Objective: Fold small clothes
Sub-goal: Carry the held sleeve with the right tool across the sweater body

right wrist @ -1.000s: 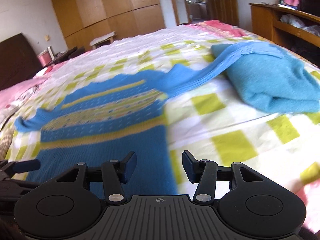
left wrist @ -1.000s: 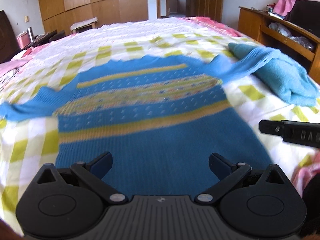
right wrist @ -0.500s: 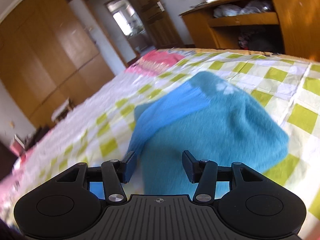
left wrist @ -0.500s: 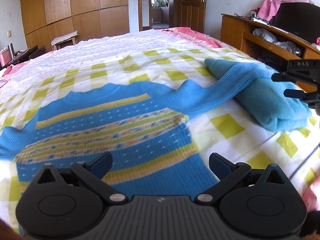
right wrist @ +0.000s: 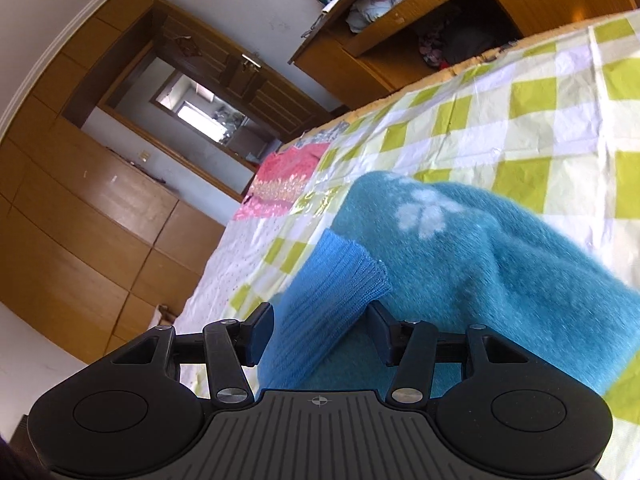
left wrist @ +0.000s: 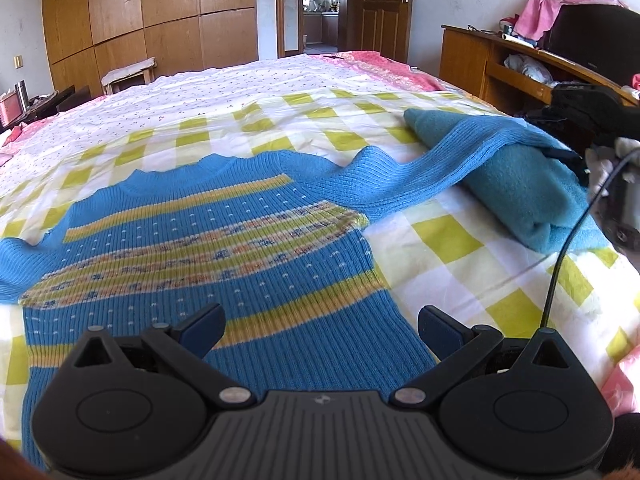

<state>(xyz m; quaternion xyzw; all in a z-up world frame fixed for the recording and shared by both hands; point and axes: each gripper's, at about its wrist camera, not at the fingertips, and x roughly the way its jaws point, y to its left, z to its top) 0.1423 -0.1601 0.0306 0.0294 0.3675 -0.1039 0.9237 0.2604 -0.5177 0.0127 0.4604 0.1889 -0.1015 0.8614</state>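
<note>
A small blue knitted sweater point(left wrist: 208, 252) lies face up and spread flat on a bed point(left wrist: 248, 92) covered by a yellow-and-white checked sheet point(left wrist: 452, 248). Yellow bands and a multicoloured patterned stripe cross its chest, with rows of small white flecks between them. Its ribbed sleeve point(right wrist: 320, 308) stretches out across a folded teal fleece garment point(left wrist: 520, 192) that carries a white paw print, seen from the right wrist camera.

The left gripper point(left wrist: 320, 326) hovers over the sweater's lower body with its jaws spread wide and nothing between them. The right gripper point(right wrist: 318, 334) is tilted over the fleece, jaws parted on either side of the sleeve near its cuff; the fingers do not press the knit.

An open wooden shelf unit point(left wrist: 516, 68) beside the bed holds bundled clothes and bags, with a pink cloth point(left wrist: 560, 4) draped on top. Wooden wardrobes point(left wrist: 140, 20) line the far wall.
</note>
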